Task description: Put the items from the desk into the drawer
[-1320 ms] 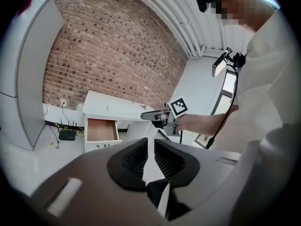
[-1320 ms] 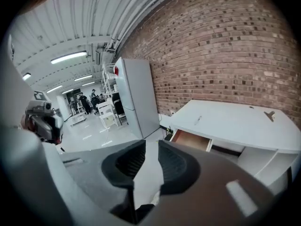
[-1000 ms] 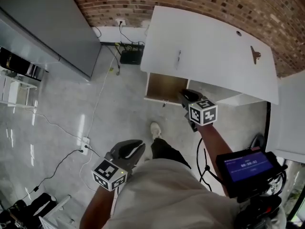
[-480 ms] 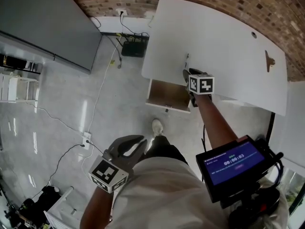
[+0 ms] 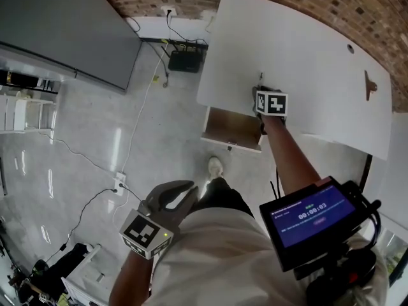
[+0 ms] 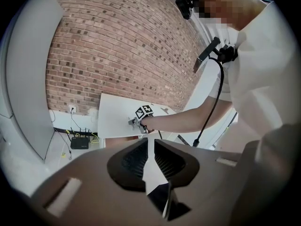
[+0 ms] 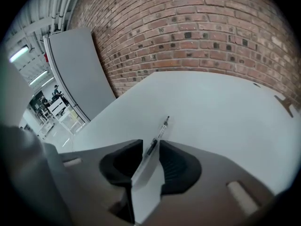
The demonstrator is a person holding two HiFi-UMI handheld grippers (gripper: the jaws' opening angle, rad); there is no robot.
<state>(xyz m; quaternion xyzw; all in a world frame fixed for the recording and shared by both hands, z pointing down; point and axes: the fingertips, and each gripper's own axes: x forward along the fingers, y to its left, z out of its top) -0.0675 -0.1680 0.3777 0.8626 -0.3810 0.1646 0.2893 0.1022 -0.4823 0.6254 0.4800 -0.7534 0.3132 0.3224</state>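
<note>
The right tongs (image 5: 261, 89) reach over the white counter (image 5: 312, 43), jaws a narrow gap apart, with the near end of a pen (image 7: 160, 129) between their tips; the pen lies flat on the counter. Under the counter's near edge the drawer (image 5: 233, 127) stands open. The left tongs (image 5: 176, 197) hang low by the person's body, narrowly parted and empty.

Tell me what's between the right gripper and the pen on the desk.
Nothing. In the right gripper view the pen's near end lies between the parted jaws of the right gripper, on the bare white desk.
</note>
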